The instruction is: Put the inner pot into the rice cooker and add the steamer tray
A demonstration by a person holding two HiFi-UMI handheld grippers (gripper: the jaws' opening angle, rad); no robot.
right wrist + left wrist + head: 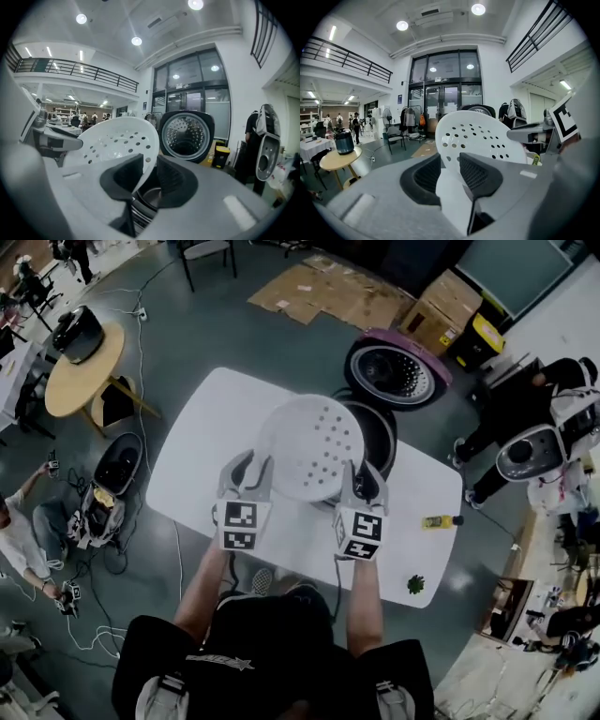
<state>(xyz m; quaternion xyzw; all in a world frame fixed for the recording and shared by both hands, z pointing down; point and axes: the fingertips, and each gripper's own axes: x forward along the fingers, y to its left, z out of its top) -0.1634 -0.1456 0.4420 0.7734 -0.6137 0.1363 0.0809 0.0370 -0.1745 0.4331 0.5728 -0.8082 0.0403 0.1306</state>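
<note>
The left gripper (248,465) and right gripper (364,474) each have their fingers clenched on opposite edges of the white, perforated tray (309,446). They hold it in the air over the open cooker (382,434) on the white table (202,451). The lid (394,373) stands up behind it. In the right gripper view the metal pot (153,196) sits inside the cooker, below the tray. A yellow bottle (439,521) lies on the table to the right, its label too small to read. Each gripper's cube carries black-and-white square markers. No brand name can be read.
</note>
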